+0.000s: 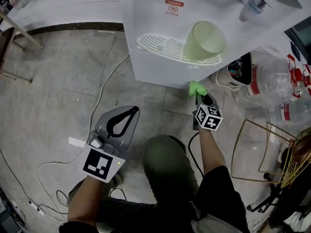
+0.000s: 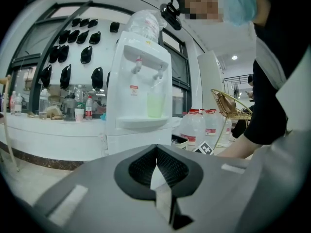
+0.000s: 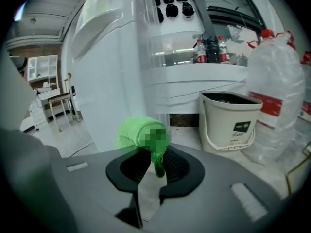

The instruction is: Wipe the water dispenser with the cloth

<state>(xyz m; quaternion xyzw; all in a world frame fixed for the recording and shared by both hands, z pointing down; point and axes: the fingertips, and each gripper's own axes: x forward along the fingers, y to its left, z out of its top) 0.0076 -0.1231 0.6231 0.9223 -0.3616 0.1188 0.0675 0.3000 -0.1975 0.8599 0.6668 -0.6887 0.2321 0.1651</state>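
Observation:
The white water dispenser (image 1: 160,57) stands on the floor ahead, with a pale green cup (image 1: 204,41) on its drip tray (image 1: 155,43). My right gripper (image 1: 199,97) is shut on a bright green cloth (image 1: 197,87), bunched at the jaw tips beside the dispenser's lower front corner. In the right gripper view the cloth (image 3: 141,132) sits just short of the dispenser's white side (image 3: 112,76), above the right gripper (image 3: 154,160). My left gripper (image 1: 131,112) hangs lower left over the floor, shut and empty. In the left gripper view the left gripper (image 2: 155,149) faces the dispenser (image 2: 141,76) and the cup (image 2: 155,105) from a distance.
A white bucket (image 1: 234,74) and large clear water bottles (image 1: 277,84) stand right of the dispenser. A gold wire rack (image 1: 267,149) is at the right. A white cable (image 1: 103,89) runs across the tiled floor. A white counter (image 2: 48,130) lies behind.

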